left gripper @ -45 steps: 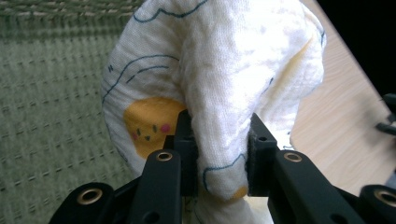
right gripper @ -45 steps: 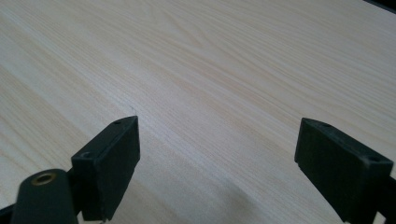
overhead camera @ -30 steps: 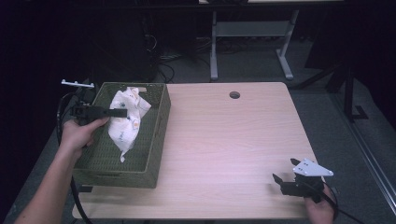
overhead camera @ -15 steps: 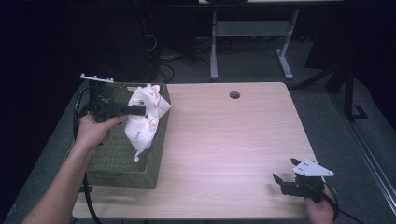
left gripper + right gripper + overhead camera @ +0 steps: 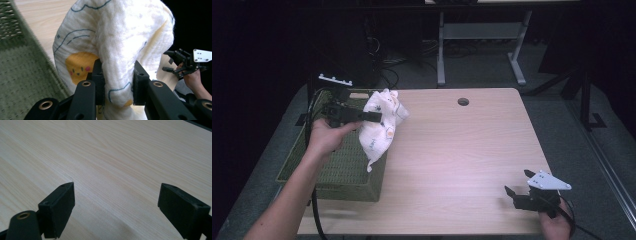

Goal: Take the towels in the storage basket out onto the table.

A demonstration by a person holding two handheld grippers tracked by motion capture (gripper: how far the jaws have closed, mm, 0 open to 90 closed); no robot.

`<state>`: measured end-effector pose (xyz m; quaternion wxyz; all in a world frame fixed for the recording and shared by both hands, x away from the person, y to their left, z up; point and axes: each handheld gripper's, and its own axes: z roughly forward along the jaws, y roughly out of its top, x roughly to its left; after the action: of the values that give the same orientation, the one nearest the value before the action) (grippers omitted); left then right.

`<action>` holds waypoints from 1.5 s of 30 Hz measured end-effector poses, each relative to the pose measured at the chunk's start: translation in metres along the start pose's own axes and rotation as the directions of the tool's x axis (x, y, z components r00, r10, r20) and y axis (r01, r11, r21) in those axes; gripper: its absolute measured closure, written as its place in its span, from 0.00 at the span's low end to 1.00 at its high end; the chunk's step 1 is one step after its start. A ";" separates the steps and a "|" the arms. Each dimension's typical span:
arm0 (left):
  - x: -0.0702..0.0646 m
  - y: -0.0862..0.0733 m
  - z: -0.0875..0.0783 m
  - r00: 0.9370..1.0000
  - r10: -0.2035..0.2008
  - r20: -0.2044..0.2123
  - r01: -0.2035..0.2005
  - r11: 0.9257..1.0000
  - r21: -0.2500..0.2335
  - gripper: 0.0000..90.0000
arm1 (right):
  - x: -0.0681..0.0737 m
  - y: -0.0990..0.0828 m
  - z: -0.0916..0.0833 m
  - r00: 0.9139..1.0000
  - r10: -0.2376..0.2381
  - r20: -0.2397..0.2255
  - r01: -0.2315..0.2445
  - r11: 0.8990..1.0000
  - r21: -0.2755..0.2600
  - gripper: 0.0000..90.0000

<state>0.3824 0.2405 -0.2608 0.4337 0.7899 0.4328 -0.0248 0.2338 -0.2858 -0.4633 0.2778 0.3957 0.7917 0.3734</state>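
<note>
A white cloth [image 5: 381,125] with blue lines and yellow cartoon prints hangs from my left gripper [image 5: 374,116], which is shut on it above the right rim of the green woven basket [image 5: 337,165]. In the left gripper view the cloth [image 5: 112,47] bulges up between the two black pads [image 5: 100,82], pinched tight. My right gripper [image 5: 518,186] rests low at the table's near right corner, open, with bare wood between its fingers [image 5: 58,208]. The same gripper shows far off as the right gripper [image 5: 172,61] in the left gripper view.
The light wooden table [image 5: 462,160] has a round cable hole [image 5: 463,101] near its far edge. The basket takes up the table's left side. Metal desk legs [image 5: 441,55] and cables stand on the dark floor behind.
My left gripper has lifted the cloth out of the basket and carried it rightward, to the basket's right rim. The right gripper has kept still.
</note>
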 end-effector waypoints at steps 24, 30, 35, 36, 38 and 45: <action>-0.041 0.020 0.052 0.996 0.087 0.012 -0.087 0.993 0.084 0.76 | -0.002 -0.001 -0.004 1.000 0.017 0.003 -0.017 1.000 -0.015 0.15; -0.049 0.020 0.067 0.993 0.118 0.008 -0.118 0.986 0.119 0.76 | -0.002 -0.001 -0.005 1.000 0.021 0.004 -0.021 1.000 -0.020 0.15; -0.054 0.019 0.080 0.992 0.129 -0.003 -0.127 0.982 0.137 0.76 | -0.002 -0.001 -0.005 1.000 0.018 0.004 -0.018 1.000 -0.021 0.15; -0.055 0.019 0.082 0.991 0.133 0.000 -0.132 0.982 0.133 0.75 | -0.002 -0.001 -0.005 1.000 0.018 0.005 -0.018 1.000 -0.021 0.15; -0.057 0.018 0.088 0.991 0.134 0.003 -0.133 0.982 0.133 0.75 | -0.002 -0.001 -0.006 1.000 0.014 0.004 -0.014 1.000 -0.022 0.15; -0.062 0.014 0.113 0.990 0.143 -0.002 -0.141 0.975 0.172 0.74 | -0.002 0.000 -0.005 1.000 0.009 0.001 -0.009 1.000 -0.020 0.15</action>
<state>0.3919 0.1158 -0.2963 0.3615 0.8534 0.3747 -0.0251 0.2307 -0.2892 -0.4603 0.2805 0.3967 0.7861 0.3822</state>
